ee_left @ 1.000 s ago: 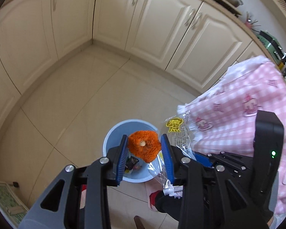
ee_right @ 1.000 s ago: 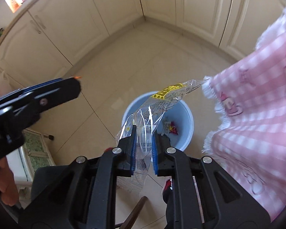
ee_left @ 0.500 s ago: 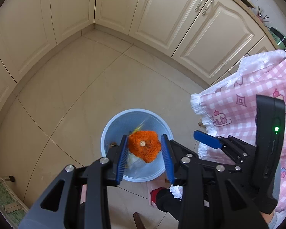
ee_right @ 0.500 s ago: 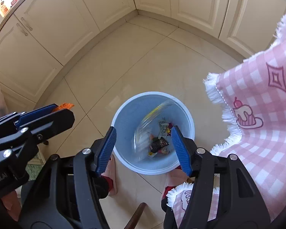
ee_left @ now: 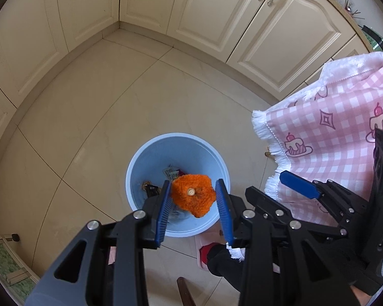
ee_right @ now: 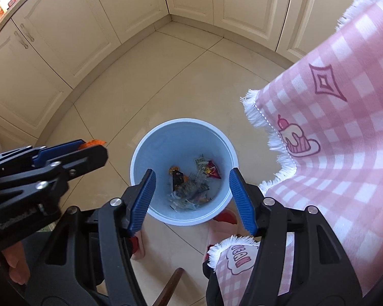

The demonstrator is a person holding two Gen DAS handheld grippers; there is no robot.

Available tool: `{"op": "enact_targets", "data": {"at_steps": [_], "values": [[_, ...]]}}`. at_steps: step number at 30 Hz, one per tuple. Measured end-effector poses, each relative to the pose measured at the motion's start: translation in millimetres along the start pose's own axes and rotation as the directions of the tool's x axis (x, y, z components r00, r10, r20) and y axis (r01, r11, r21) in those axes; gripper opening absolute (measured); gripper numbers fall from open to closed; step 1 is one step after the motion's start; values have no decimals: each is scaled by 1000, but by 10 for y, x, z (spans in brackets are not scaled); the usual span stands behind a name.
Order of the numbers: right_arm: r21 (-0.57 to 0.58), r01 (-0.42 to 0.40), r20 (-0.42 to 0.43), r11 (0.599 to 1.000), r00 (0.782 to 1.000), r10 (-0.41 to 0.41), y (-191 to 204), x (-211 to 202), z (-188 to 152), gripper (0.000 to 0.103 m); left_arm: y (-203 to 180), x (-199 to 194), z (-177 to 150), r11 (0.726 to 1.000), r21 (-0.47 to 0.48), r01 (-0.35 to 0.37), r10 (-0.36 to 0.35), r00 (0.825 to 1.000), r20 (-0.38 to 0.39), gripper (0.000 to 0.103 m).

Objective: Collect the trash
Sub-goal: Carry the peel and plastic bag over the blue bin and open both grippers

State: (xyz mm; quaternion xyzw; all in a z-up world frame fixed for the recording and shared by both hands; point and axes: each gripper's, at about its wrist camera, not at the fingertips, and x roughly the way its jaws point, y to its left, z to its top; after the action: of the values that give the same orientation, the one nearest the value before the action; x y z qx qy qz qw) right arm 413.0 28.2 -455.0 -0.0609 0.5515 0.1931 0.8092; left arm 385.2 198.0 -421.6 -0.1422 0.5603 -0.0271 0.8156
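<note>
The right gripper point(ee_right: 191, 199), low in its frame, has let go of the clear wrapper it held a second ago; its jaws stand wide and empty, and the wrapper point(ee_right: 183, 199) lies in the blue bin point(ee_right: 140, 153) at frame centre. The left gripper point(ee_left: 194, 201) remains clamped on the orange peel point(ee_left: 194, 199) above the bin, so that release is probably next.

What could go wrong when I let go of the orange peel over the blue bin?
1. The orange peel in the left gripper sits near the round blue plastic bin's near rim in the left wrist view; dropped from here, it might clip the rim and land on the beige tiled floor.
2. The fringed pink checked tablecloth hangs close beside the bin; either gripper could snag it.
</note>
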Motion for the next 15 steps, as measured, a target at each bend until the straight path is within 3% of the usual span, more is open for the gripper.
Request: {"op": "enact_targets", "data": {"at_steps": [12,13,14,15], "values": [[1,-17,1,1000,1000,17,-45,-71,-70,61,-126,-90,99,1000,7,6,-6,1000,24,35],[0,-16,1,1000,1000,16,-45,-67,-69,61,-129,-82,104,1000,4,4,-4,1000,20,42],[-1,-16,2,1000,1000,16,-45,-79,-74,61,-127,-81,106,1000,-1,-1,2,1000,18,55],[-1,-17,3,1000,1000,17,-48,-83,-74,61,-119,-91,102,1000,-8,-11,11,1000,23,59]]}}
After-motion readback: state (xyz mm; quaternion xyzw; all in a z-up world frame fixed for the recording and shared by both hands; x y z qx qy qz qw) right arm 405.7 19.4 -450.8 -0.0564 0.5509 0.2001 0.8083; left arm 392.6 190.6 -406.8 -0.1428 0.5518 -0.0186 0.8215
